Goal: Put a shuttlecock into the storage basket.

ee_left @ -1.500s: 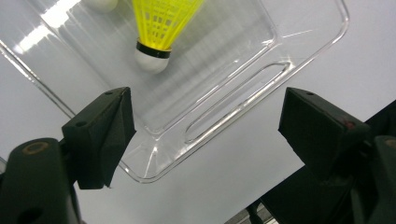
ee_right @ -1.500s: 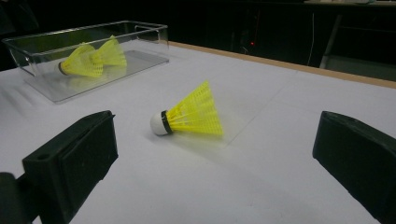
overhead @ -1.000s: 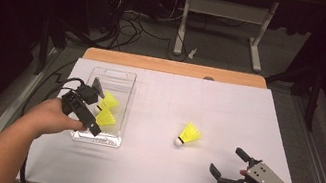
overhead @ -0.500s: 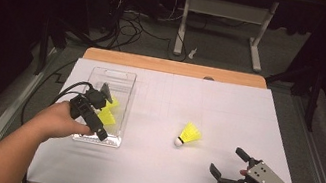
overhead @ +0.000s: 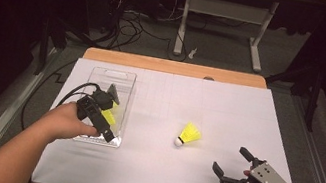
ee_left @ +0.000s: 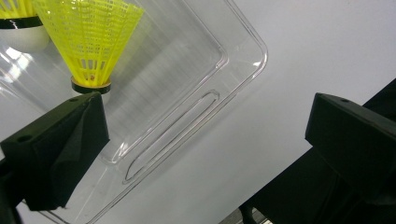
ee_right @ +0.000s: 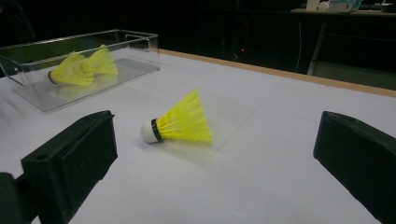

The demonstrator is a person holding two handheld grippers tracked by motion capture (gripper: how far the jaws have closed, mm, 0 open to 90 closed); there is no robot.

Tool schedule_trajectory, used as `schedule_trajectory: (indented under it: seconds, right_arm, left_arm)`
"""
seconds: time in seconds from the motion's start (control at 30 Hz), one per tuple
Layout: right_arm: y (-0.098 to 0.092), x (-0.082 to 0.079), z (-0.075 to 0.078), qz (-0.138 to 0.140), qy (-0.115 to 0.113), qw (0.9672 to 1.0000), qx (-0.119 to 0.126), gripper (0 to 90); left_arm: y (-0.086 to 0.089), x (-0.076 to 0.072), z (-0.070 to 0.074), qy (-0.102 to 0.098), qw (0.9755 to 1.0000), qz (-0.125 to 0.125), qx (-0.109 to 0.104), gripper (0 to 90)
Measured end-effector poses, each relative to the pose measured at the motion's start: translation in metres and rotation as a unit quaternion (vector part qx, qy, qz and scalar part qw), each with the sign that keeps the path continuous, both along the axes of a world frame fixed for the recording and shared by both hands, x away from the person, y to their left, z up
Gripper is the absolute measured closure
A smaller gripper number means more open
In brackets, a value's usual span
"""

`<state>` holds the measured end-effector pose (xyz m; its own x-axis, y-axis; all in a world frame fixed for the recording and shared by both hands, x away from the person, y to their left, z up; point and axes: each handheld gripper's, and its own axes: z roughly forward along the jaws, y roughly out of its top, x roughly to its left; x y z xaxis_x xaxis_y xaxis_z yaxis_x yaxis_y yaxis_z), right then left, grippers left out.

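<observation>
left gripper (overhead: 110, 135): jaws apart, holding nothing, over the near end of the clear tray (overhead: 125, 79) at the table's (overhead: 230, 103) left. tray contents: two yellow shuttlecocks (ee_right: 70, 72) lying together (one (ee_left: 88, 42) sits just beyond the left jaw, cork toward it). right gripper (overhead: 231, 160): jaws wide apart, empty, low at the near right edge. loose shuttlecock (overhead: 187, 135): on its side on the white table, between tray and right gripper, touching neither.
</observation>
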<state>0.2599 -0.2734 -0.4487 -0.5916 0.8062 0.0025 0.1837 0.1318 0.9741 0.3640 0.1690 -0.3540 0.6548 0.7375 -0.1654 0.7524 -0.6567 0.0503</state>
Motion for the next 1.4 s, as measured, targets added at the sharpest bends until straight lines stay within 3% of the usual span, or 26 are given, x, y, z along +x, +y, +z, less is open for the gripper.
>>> schedule_trajectory:
  seconds: [0.57, 1.4]
  right_arm:
    - [0.002, 0.002, -0.003, 0.007, 0.006, 0.9999, -0.006, 0.3]
    - [0.001, 0.002, -0.002, 0.009, 0.006, 0.9999, -0.005, 0.3]
  left_arm:
    - [-0.012, 0.0, -0.003, 0.0, 1.0, -0.008, -0.002, 0.6]
    - [-0.047, 0.002, -0.004, -0.011, 0.9993, -0.034, -0.012, 0.6]
